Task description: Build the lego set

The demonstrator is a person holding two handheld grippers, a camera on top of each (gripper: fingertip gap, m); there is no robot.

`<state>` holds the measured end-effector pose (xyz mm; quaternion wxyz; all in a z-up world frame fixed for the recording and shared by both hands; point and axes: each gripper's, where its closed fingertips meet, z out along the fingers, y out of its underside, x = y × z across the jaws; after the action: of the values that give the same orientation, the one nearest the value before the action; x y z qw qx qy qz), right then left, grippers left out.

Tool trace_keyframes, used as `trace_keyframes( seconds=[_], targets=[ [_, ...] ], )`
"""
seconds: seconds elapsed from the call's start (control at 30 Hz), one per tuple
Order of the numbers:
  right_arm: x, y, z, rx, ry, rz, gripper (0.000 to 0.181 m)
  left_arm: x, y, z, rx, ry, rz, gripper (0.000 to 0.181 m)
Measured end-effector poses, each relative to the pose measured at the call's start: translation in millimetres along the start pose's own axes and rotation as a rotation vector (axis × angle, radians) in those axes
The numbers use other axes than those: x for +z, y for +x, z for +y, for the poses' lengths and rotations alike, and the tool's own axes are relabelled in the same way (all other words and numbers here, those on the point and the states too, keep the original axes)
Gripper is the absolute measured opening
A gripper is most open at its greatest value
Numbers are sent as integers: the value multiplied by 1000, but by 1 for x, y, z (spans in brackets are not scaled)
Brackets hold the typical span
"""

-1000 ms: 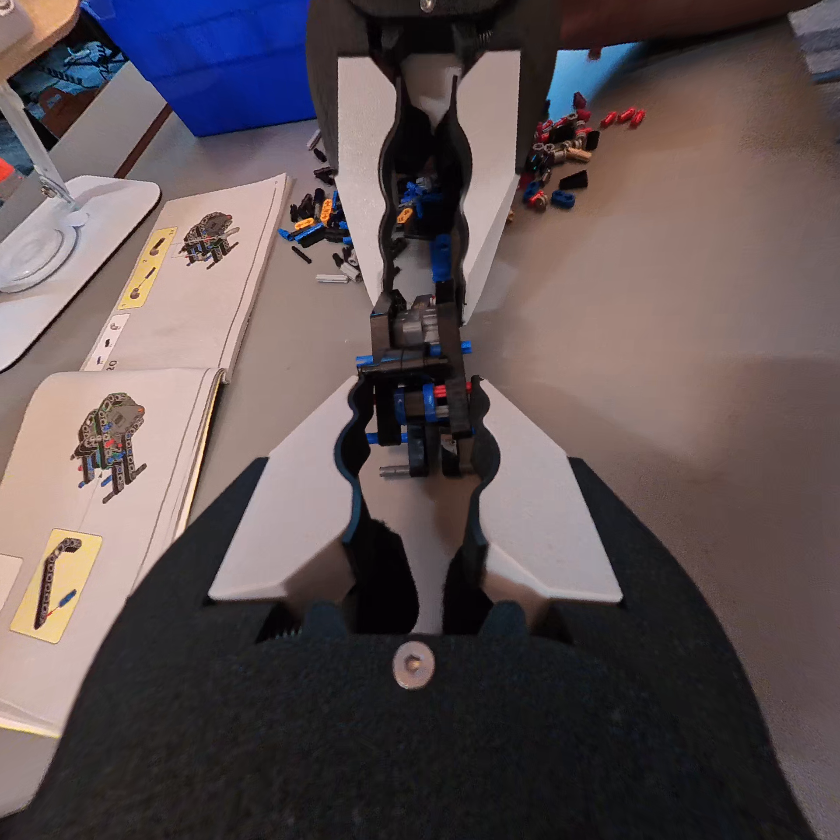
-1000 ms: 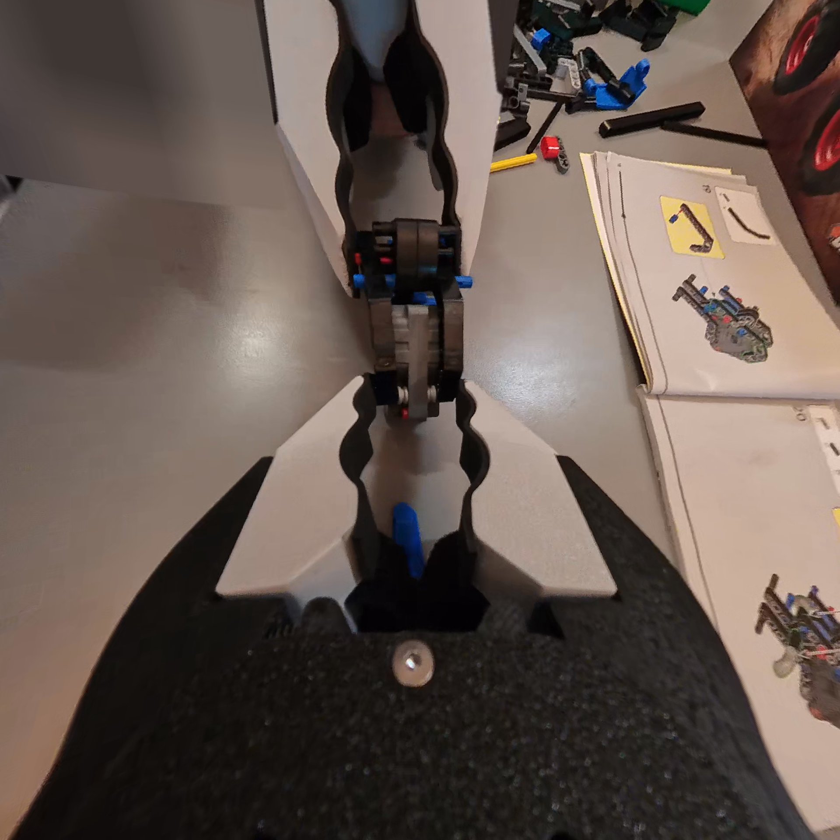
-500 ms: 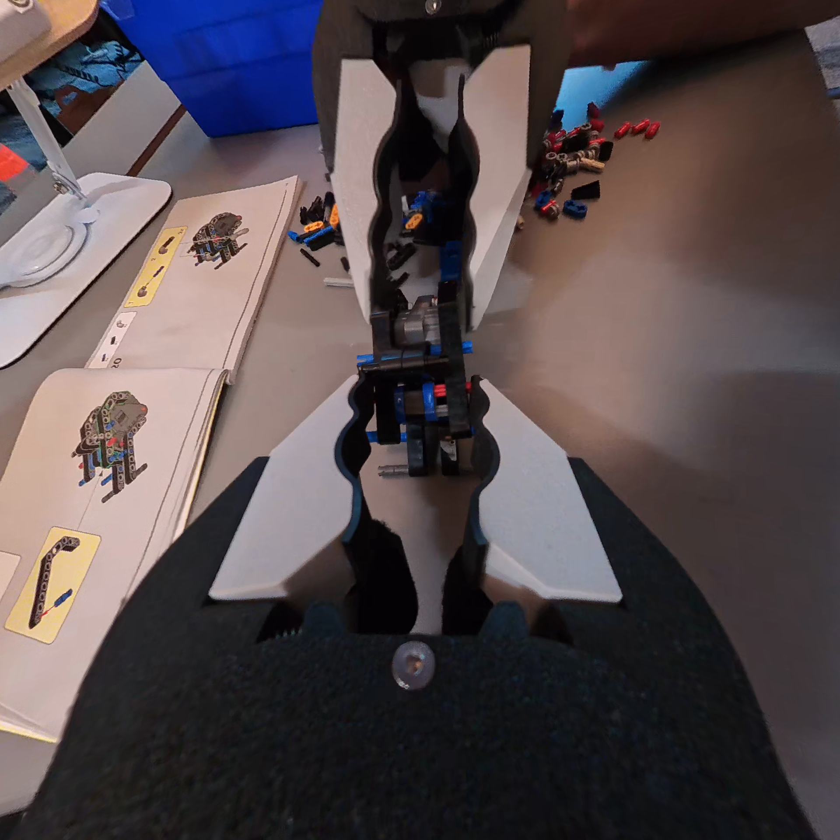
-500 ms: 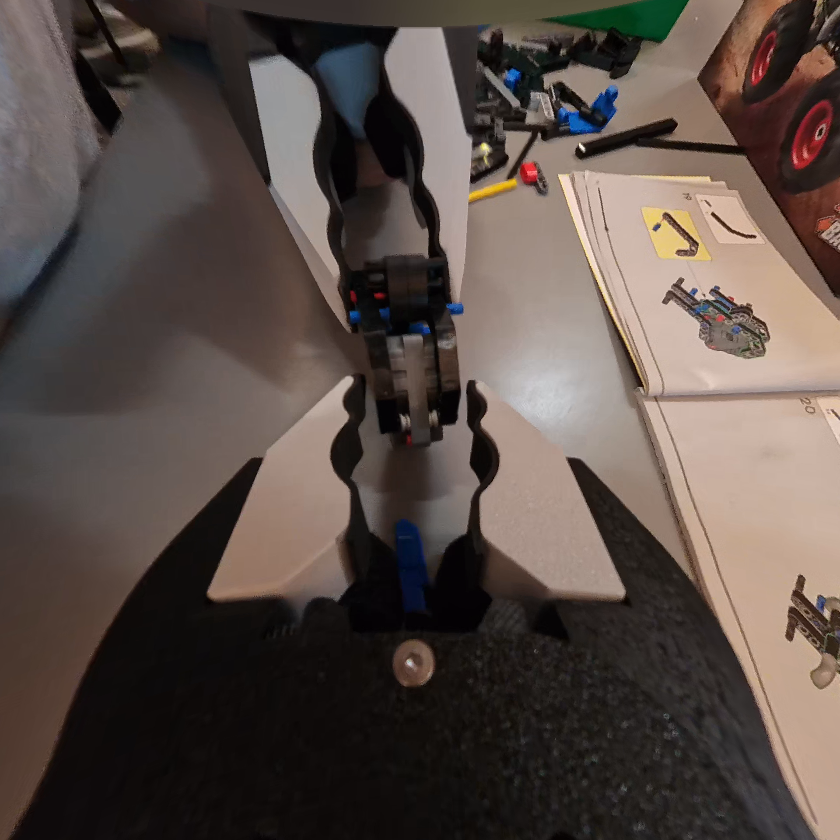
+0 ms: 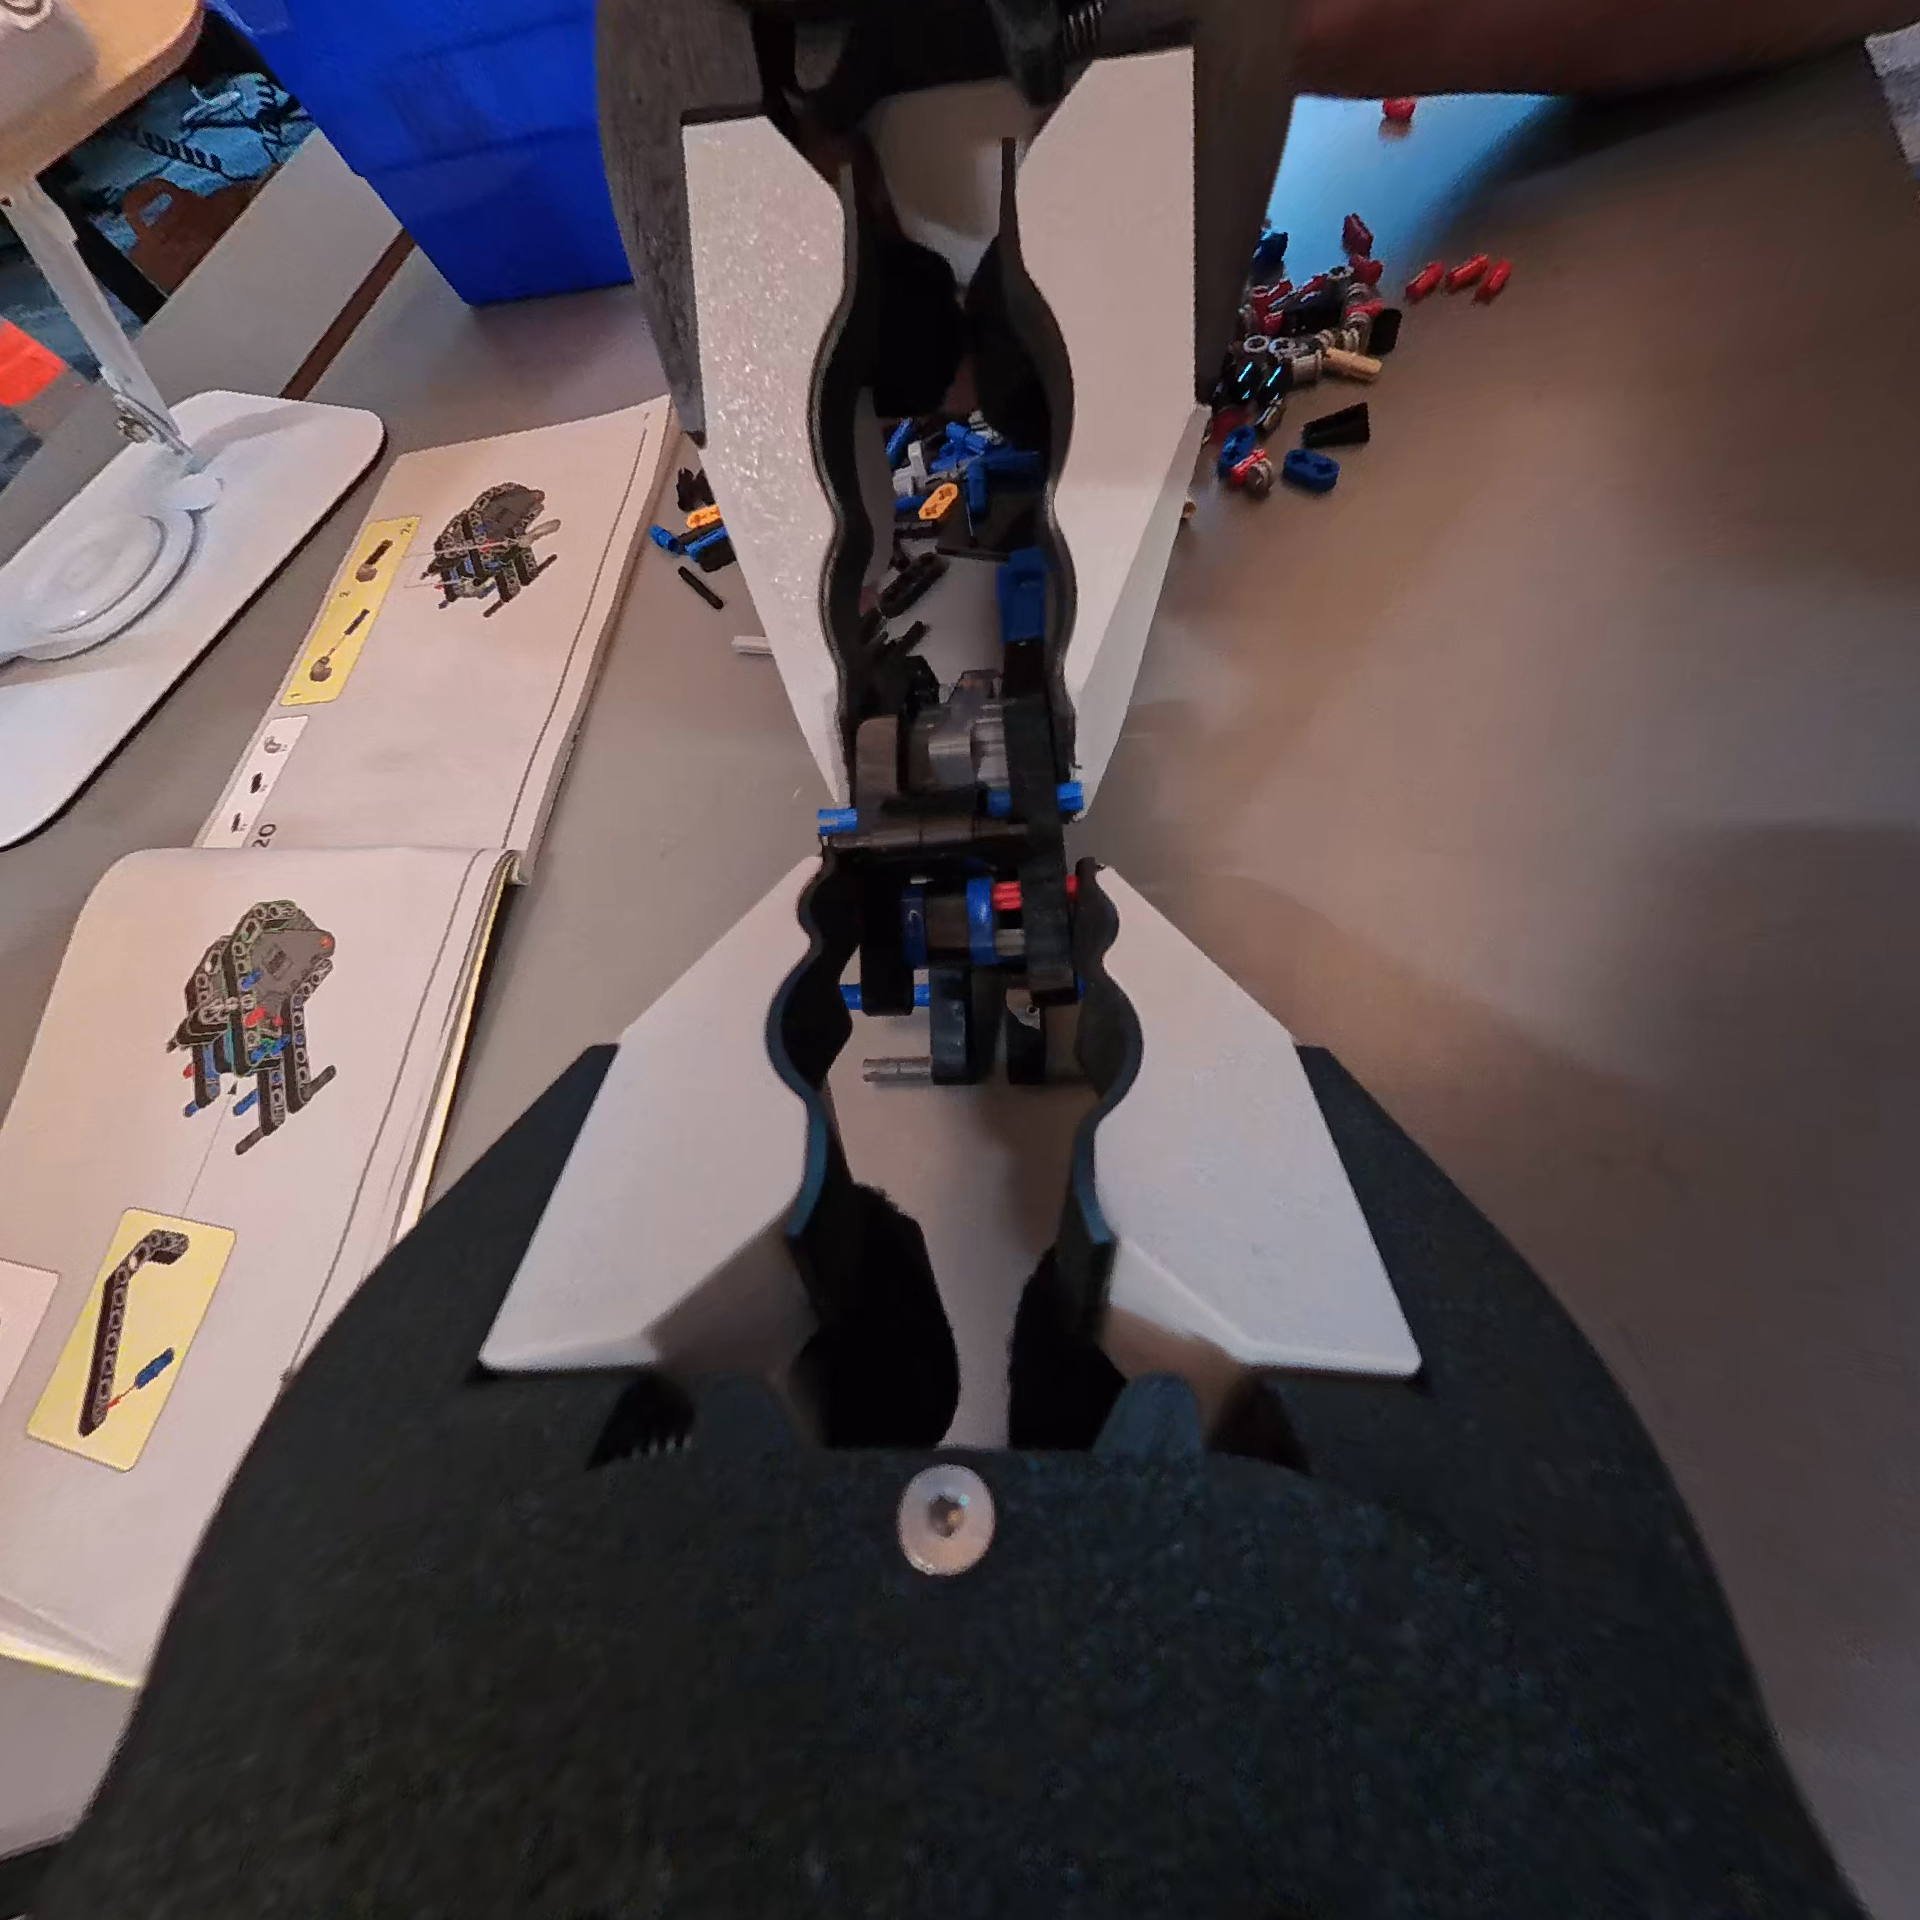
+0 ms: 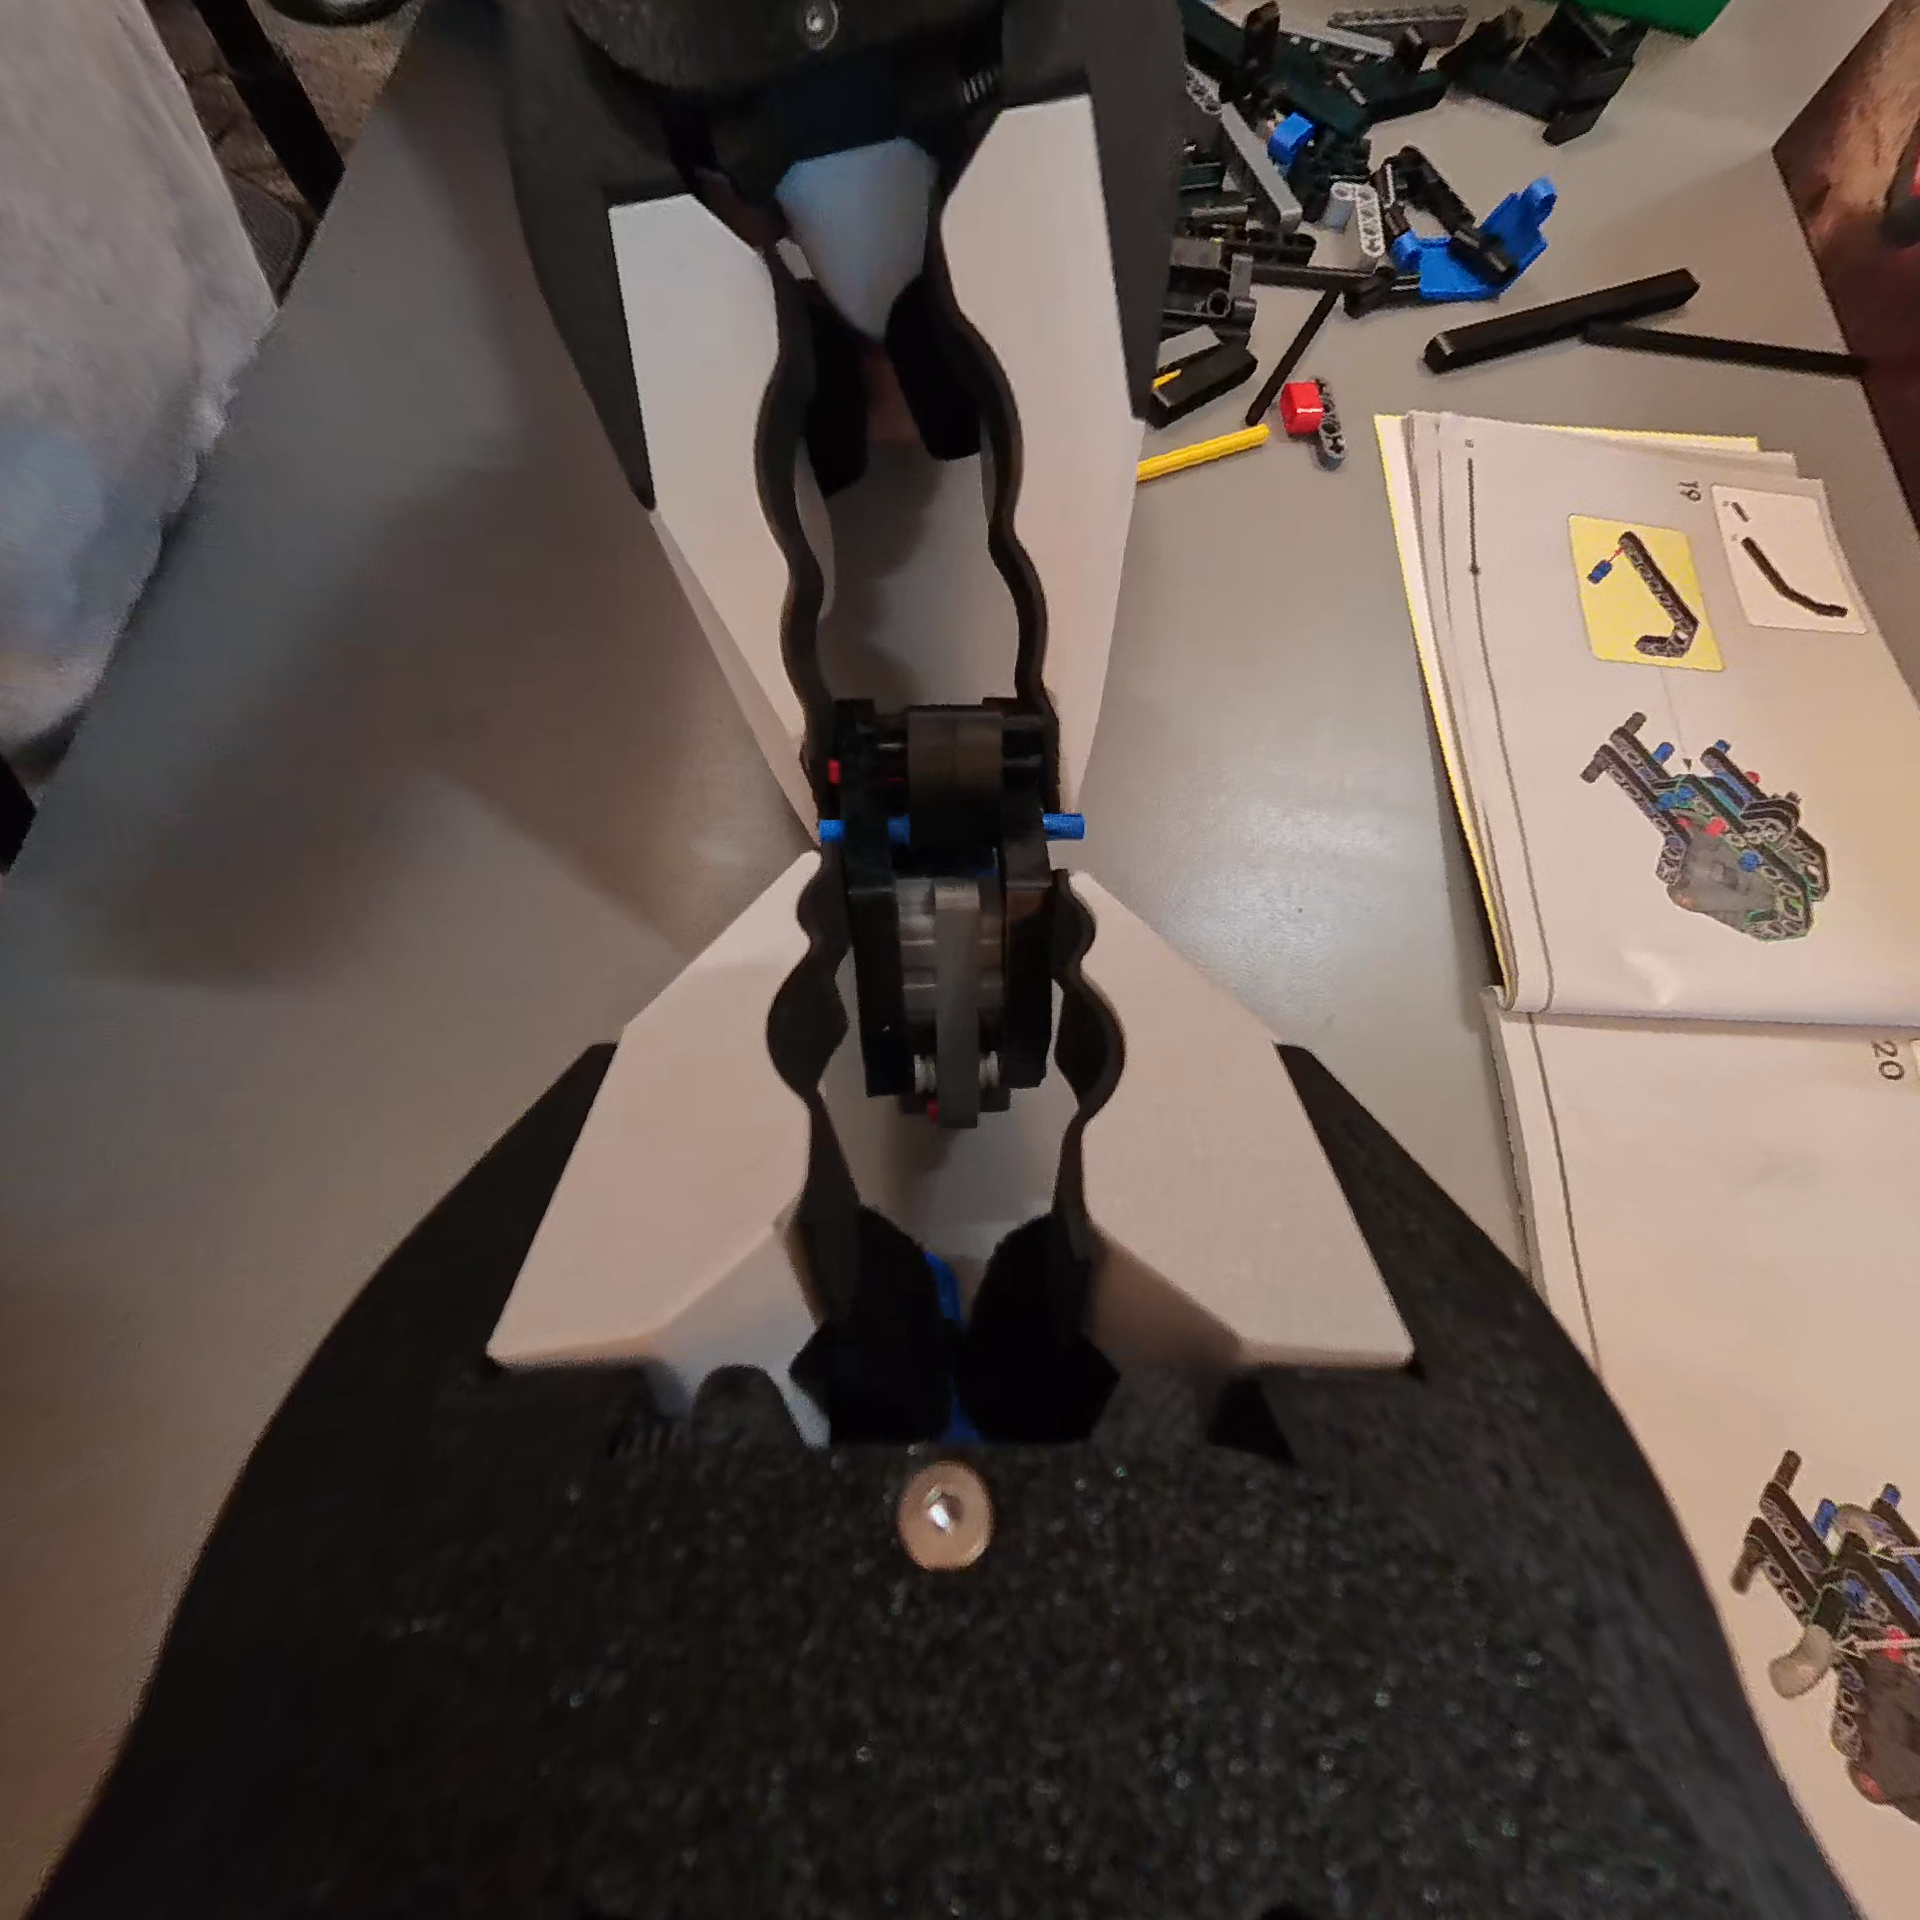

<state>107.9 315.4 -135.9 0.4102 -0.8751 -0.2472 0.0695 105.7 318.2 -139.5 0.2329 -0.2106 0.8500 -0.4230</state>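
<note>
Grey surface (image 5: 1507, 935) carries an open instruction booklet (image 5: 260, 987) and loose pieces (image 5: 1299, 353), while above it the lego assembly (image 5: 956, 883) runs lengthwise between both tip-to-tip tools, left hand-held gripper (image 5: 951, 977) and right hand-held gripper (image 6: 940, 977) each clamped on an end.

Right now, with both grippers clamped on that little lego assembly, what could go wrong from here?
1. The left gripper and right gripper hold opposite ends of the lego assembly; pulling or twisting unevenly could split it.
2. Blue pins stick out sideways and might catch on a finger and get pushed in.
3. A loose blue piece sits deep between the right gripper's fingers; it may fall onto the table.
</note>
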Motion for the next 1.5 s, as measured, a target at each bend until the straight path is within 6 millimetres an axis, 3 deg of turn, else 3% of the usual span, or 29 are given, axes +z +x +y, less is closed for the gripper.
trace_keyframes(
  seconds=[0.3, 0.43, 0.93, 0.97, 1.1, 1.33, 1.5],
  targets=[
    [-5, -2, 4, 15, 17, -27, 37, 4, 6, -5, -29, 22, 32, 41],
    [-5, -4, 3, 15, 25, -35, 37, -6, 6, -4, -54, 26, 94, 52],
    [-4, -5, 2, -3, 6, -8, 37, -10, 3, 0, -32, -12, 95, 38],
    [-4, -4, 3, 3, 3, 3, 35, -10, 5, -2, -34, -9, 104, 29],
    [-6, -6, 5, -42, -21, 1, 34, -8, 7, -3, 39, -18, 73, 30],
    [-7, -8, 4, 42, 32, -36, 36, -8, 9, -4, -7, 9, 95, 31],
    [-7, -8, 4, 58, 47, -46, 35, -14, 4, -6, -21, 31, 101, 41]
  ],
)
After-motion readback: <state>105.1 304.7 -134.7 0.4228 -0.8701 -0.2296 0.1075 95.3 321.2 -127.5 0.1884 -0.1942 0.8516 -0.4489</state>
